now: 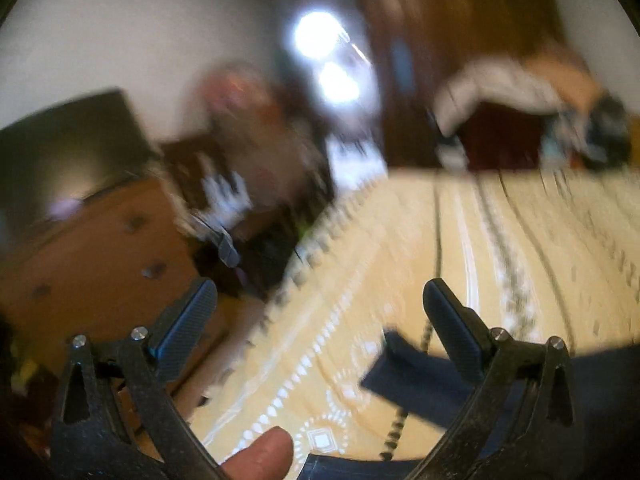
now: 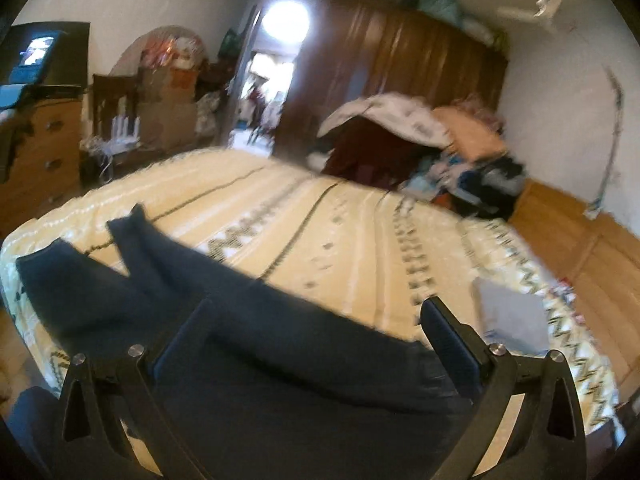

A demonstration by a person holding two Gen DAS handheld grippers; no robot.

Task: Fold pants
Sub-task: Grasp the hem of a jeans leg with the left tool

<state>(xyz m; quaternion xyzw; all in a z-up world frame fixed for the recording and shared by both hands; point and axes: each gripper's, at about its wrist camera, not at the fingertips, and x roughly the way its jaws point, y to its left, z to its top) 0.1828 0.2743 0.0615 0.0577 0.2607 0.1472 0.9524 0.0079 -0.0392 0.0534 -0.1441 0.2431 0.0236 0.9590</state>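
Dark navy pants lie spread on a yellow patterned bedspread, their two legs reaching toward the bed's left edge. My right gripper hovers open above the pants' wide upper part, nothing between its fingers. In the left wrist view, which is blurred by motion, a leg end of the pants shows low on the bedspread. My left gripper is open and holds nothing, its right finger over the fabric. A thumb shows at the bottom edge.
A wooden dresser stands left of the bed, with a dark screen on top. Piled clothes and bedding crowd the far right corner before a brown wardrobe. A grey flat item lies on the bed's right side.
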